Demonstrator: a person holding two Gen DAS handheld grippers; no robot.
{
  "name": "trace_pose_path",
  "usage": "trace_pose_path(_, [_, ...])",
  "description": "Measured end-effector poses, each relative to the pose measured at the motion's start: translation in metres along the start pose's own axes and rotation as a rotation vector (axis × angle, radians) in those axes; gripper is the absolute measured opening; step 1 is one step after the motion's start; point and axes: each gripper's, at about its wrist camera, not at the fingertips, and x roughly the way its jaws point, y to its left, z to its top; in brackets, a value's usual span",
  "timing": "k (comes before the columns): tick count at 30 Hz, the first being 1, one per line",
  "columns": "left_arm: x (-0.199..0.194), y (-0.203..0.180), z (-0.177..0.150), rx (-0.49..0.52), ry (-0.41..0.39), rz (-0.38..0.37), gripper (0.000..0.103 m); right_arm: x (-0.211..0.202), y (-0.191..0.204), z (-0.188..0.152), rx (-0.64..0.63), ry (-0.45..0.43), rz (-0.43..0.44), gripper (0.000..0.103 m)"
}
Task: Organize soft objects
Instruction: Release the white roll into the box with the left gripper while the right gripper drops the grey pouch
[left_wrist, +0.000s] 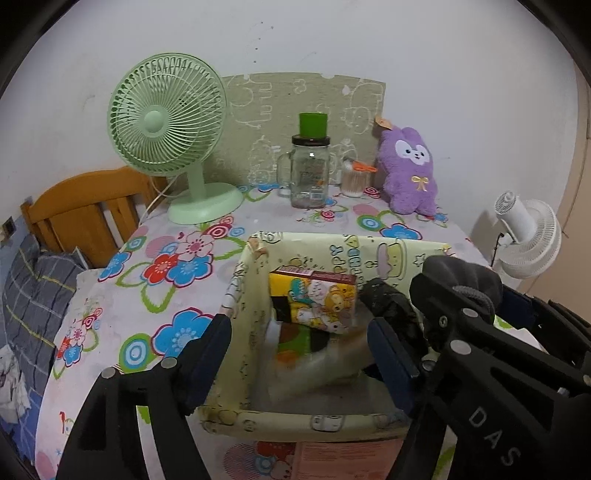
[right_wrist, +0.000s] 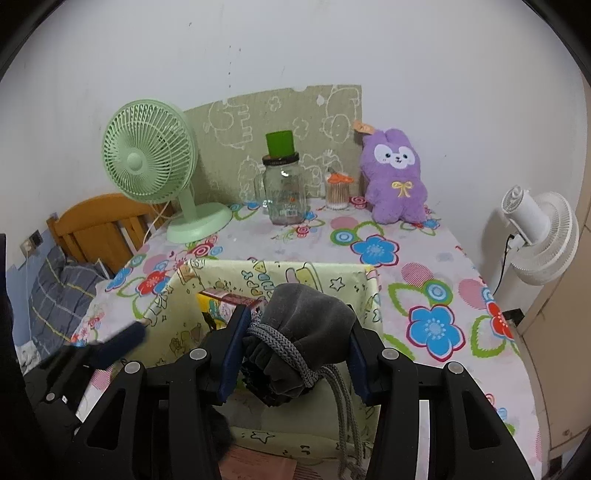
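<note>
Right wrist view: our right claw (right_wrist: 291, 363) pinches a grey pouch (right_wrist: 306, 314) over the box (right_wrist: 177, 299); our left claw (left_wrist: 299, 363) gapes empty. Packets (left_wrist: 314, 299) lie inside already; the plush (right_wrist: 397, 177) waits on the table (right_wrist: 443, 280).

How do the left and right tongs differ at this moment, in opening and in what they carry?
The left tongs stand wide apart with nothing between the pads; the right tongs are narrower, pressed on a grey drawstring pouch. The left tongs straddle the near-left wall of the fabric box; the right tongs hold the pouch above the box's opening. Both are black with dark blue pads, angled down toward the box.
</note>
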Motion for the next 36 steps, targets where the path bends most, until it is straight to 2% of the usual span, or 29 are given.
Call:
trace_pose_path(8, [0.004,-0.004,-0.003,0.029,0.013,-0.03,0.089,0.011,0.0,-0.004,-0.003,0.035,0.022,0.052])
trace_pose_path(15, [0.003,-0.005,-0.011,0.03,0.03,-0.034,0.092,0.007,0.005,-0.012,-0.04,0.047,0.046,0.055])
trace_pose_path(19, [-0.002,-0.006,-0.014,0.04,0.027,-0.032,0.093,0.006,0.004,-0.015,-0.037,0.059,0.052,0.062])
trace_pose_path(23, [-0.011,-0.006,-0.015,0.026,0.015,-0.033,0.097,-0.004,0.003,-0.017,-0.029,0.034,0.04,0.085])
trace_pose_path(36, [-0.04,-0.01,-0.025,0.046,-0.022,-0.017,0.1,-0.039,0.003,-0.028,-0.016,-0.016,0.019,0.091])
